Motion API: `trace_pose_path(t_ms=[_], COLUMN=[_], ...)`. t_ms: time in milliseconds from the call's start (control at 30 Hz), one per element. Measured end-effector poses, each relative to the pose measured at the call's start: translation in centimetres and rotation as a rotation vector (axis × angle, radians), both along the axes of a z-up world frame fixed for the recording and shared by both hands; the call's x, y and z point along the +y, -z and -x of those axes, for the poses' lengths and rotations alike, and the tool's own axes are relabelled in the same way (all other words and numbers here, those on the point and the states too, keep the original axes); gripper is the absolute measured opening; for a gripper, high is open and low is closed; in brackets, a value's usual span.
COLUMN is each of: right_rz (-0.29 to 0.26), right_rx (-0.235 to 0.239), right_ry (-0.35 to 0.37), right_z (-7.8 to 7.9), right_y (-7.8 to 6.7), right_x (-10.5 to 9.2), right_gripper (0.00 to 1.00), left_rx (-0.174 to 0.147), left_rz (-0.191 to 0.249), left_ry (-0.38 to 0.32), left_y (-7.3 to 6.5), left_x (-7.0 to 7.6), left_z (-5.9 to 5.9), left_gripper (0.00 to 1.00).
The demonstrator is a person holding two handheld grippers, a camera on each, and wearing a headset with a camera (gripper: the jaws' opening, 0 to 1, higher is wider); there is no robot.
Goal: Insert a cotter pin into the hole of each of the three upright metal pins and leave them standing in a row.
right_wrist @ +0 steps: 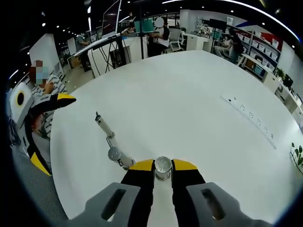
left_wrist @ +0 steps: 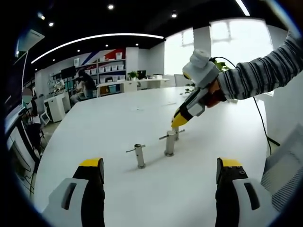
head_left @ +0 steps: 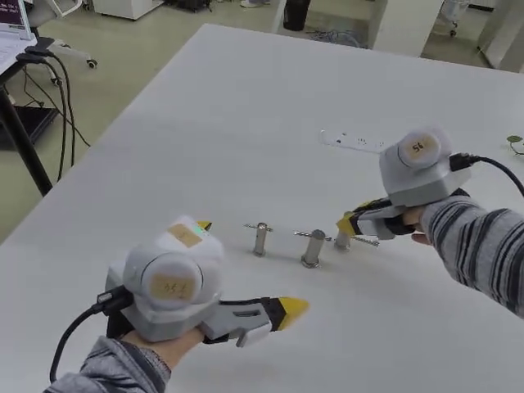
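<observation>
Row of three short upright steel cylinder pins sits mid-frame in head view on the white tabletop (head_left: pixel 246 115): left steel pin (head_left: pixel 260 238), middle steel pin (head_left: pixel 311 248), right steel pin (head_left: pixel 342 240). Thin wire cotter pin (head_left: pixel 312 236) crosses the middle one. Another wire piece (head_left: pixel 367 241) sticks out right of the right pin. The left pin has a small crossbar at its top too.

Right gripper (head_left: pixel 348 223), grey body with yellow tips, has jaws closed on the right steel pin. Left gripper (head_left: pixel 247 267) sits lower left, jaws wide apart, nothing between them, short of the row.

Step looks like seating or steadying the last pin. To do it well: keep the pin vertical, grip light, let go straight back without dragging or tipping, don't knock the middle pin just beside. Keep the left gripper off the row.

Right gripper view gives the clamp: round pin top (right_wrist: pixel 163 166) wedged between the yellow tips at bottom centre, the other two pins trailing up-left. Cotter there not readable. Left gripper view gives the row side-on mid-frame, all three standing, and the right gripper (left_wrist: pixel 180 120) coming down from upper right. Head view shows the wire ends best.
</observation>
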State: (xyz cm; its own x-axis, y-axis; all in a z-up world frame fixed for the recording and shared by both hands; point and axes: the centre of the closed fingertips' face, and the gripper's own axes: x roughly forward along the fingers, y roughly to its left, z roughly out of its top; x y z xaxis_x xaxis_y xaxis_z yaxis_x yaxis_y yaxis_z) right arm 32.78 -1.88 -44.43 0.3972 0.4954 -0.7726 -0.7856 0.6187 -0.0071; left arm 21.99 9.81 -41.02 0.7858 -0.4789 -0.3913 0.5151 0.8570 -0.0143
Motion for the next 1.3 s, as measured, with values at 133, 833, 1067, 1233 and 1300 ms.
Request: trace_pose_path(t_ms=[133, 833, 1067, 1233, 1300], right_rz=[0.011, -0.018, -0.039, -0.036, -0.038], right_rx=[0.005, 0.029, 0.022, 0.016, 0.017], right_ry=[0.013, 0.004, -0.019, -0.061, -0.074], right_z=[0.9, 5.5, 6.8, 7.9, 8.2], right_y=[0.1, 0.0, -0.5, -0.4, -0.2], right_x=[-1.2, -2.0, -0.9, 0.2, 0.6], right_gripper=[0.08, 0.08, 0.08, 0.08, 0.08], left_rx=[-0.002, 0.003, 0.005, 0.005, 0.007], left_rz=[-0.001, -0.002, 0.0, 0.005, 0.008], left_ry=[0.001, 0.003, 0.005, 0.004, 0.003], left_y=[0.0, 0.0, 0.1, 0.0, 0.0], left_x=[0.0, 0.0, 0.0, 0.0, 0.0], left_z=[-0.1, 0.1, 0.1, 0.2, 0.2], left_gripper=[0.98, 0.98, 0.98, 0.98, 0.98])
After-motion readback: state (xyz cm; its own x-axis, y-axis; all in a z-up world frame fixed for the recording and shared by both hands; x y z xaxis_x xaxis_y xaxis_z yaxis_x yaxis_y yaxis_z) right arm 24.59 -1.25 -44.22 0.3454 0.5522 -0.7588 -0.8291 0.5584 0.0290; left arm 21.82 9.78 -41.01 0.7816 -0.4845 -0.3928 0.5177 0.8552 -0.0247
